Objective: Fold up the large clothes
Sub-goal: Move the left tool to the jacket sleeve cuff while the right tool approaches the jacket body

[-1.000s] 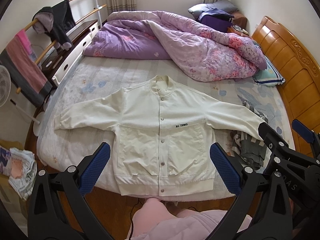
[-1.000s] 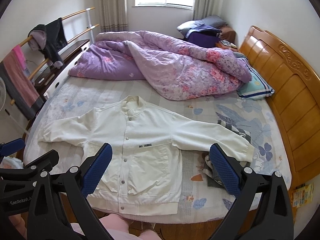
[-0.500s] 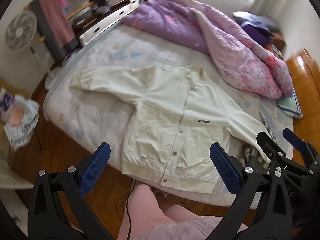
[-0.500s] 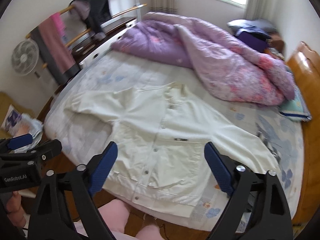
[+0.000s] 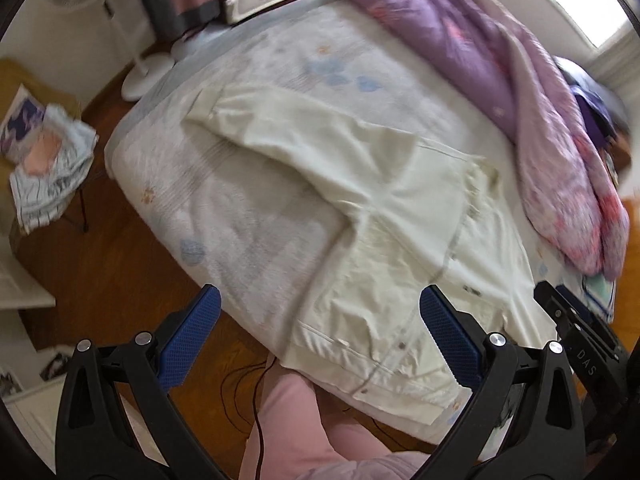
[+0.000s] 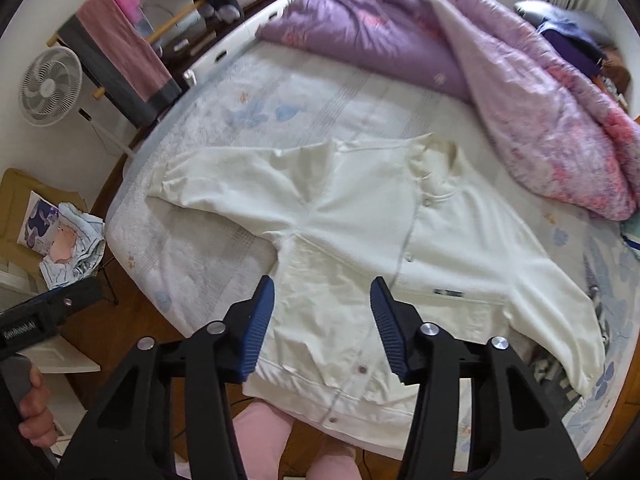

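My left gripper [image 5: 320,336] has its blue pads [image 5: 188,338] spread wide, nothing between them, hovering above the near bed edge and the bare floor. My right gripper [image 6: 322,326] is parted too, but narrower, its blue pads [image 6: 256,328] also empty, held over the lower front panel of the jacket, not touching the cloth as far as I can tell.

White jacket [image 6: 360,248] lies flat and face up on the bed [image 6: 320,92], buttoned down the front, collar [image 6: 436,156] pointing toward the far side, hem [image 6: 340,388] at the near edge of the mattress. Both sleeves are spread outward: one sleeve [image 6: 224,180] reaches toward the fan side, the other sleeve [image 6: 552,300] runs toward the opposite side, cuff near the bed edge. Small dark label [image 6: 448,292] on the chest. The left wrist view is motion-blurred, with the same jacket [image 5: 400,220] seen at a slant.

Purple quilt [image 6: 500,64] is bunched up across the far part of the bed, apart from the jacket. A standing fan [image 6: 50,86] sits by the wall, beside a rail with a pink towel [image 6: 124,44] hung on it. A pile of cloth [image 6: 68,240] sits on something low beside the bed. Wooden floor [image 5: 120,260] below. Pink-clad legs [image 6: 260,436] at the bottom of the frame, against the bed edge under the hem. A hand [image 6: 34,412] grips the left tool's handle at the right wrist view's lower left corner.
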A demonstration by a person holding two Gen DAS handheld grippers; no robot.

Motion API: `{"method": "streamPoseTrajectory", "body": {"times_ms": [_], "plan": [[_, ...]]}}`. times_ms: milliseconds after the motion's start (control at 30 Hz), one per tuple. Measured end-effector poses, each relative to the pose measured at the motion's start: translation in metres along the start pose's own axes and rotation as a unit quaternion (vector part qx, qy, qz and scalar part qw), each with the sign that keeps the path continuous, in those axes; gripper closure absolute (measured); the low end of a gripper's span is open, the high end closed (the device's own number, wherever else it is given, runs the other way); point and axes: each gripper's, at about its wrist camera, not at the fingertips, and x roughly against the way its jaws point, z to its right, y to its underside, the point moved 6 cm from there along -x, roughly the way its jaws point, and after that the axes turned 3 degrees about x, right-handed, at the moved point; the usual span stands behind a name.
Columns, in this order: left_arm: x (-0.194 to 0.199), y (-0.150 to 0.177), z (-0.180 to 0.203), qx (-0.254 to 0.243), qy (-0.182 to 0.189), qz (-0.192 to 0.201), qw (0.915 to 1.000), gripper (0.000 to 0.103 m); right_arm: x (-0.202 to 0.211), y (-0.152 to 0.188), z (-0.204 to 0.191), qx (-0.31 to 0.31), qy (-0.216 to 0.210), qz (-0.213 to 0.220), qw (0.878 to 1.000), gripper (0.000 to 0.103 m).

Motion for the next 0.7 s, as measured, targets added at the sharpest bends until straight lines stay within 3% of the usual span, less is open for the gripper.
{"method": "streamPoseTrajectory", "body": {"times_ms": [100,167,300,467,700], "plan": [[-0.029,-0.031,-0.035,0.025,-0.017,-0.021,0.9993,0.004,-0.040,-0.023,-0.007,-0.006,0.008,-0.028,1.000,0.058],[-0.052,-0.051,-0.057,0.038,-0.032,-0.036,0.9981,0.004,-0.070,-0.040,-0.010,-0.023,0.000,-0.046,0.999,0.066],[-0.101,-0.091,-0.097,0.071,-0.054,-0.062,0.9940,0.004,-0.125,-0.063,-0.015,-0.033,0.000,-0.074,0.997,0.073],[-0.159,-0.130,-0.133,0.119,-0.031,-0.090,0.9883,0.004,-0.188,-0.086,-0.022,-0.027,0.012,-0.100,0.995,0.087],[-0.225,-0.186,-0.176,0.207,0.021,-0.112,0.9717,0.004,-0.266,-0.097,-0.011,-0.052,0.018,-0.152,0.987,0.087]]}}
